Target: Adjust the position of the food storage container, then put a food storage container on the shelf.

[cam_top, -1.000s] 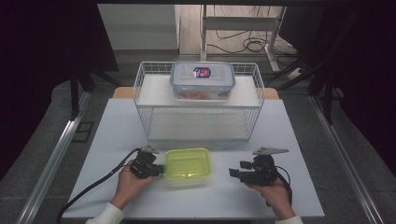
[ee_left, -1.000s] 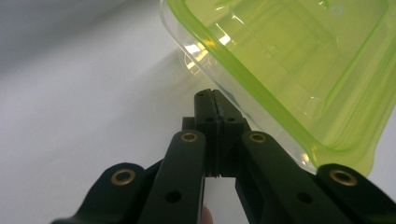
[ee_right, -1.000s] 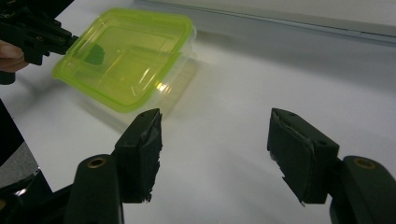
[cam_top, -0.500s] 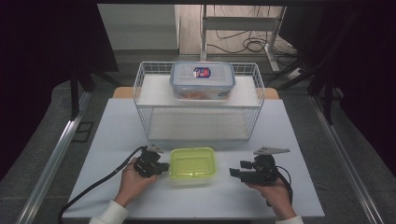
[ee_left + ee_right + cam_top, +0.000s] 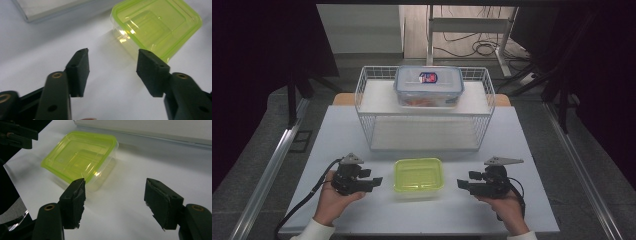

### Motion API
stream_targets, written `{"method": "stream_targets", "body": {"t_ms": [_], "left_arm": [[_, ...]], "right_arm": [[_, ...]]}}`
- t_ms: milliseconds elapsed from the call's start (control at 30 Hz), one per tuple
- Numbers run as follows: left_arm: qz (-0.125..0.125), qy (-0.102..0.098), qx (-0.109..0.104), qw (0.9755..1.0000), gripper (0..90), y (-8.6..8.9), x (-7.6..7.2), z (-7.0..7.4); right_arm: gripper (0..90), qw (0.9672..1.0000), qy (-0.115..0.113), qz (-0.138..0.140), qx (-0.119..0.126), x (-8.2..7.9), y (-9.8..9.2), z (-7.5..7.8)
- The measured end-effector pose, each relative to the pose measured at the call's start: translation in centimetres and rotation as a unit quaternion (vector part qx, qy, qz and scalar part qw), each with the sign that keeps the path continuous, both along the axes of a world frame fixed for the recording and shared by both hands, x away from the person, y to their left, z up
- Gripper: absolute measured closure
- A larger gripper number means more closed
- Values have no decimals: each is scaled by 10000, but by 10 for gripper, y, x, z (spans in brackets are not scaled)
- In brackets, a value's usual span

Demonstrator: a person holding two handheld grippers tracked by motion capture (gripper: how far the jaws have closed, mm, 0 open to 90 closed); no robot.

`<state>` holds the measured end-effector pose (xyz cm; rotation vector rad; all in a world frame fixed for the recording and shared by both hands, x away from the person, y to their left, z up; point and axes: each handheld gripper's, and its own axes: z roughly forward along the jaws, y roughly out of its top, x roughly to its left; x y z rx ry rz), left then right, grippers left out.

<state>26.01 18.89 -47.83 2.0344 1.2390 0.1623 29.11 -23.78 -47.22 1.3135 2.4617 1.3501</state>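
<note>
My left gripper (image 5: 374, 183), jaws just opening and empty, and my right gripper (image 5: 463, 184), jaws wide, are flanking the green-lidded container (image 5: 418, 175) on the table (image 5: 532, 210). The wire basket (image 5: 424, 111) is standing beyond, carrying a blue-lidded box (image 5: 428, 86), in the high view.

Both grippers' fingers (image 5: 80, 67) apart — empty

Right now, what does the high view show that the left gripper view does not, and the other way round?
High view alone: the white wire basket with a clear lidded food box on its upper shelf, and both hands. Left gripper view alone: a close look between the left tool, its black jaws apart with bare table between them. Shared: the lime-green lidded clear plastic container on the white table, and that open left tool.
</note>
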Motion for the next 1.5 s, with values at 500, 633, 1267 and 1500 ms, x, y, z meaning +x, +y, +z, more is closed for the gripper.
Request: {"method": "stream_targets", "body": {"t_ms": [500,633,1267,1500], "left_arm": [[113,96,-735,9972,251,2,8,-2],[98,113,-758,9970,283,-1,10,-4],[82,819,-1382,9870,351,-24,41,-28],[66,957,-1535,9835,426,-28,45,-35]], "right_arm": [[304,9995,-60,301,40,2,20,4],[305,9993,-28,384,17,6,28,3],[326,9991,241,334,21,35,54,-6],[338,9989,363,296,72,43,59,-12]]}}
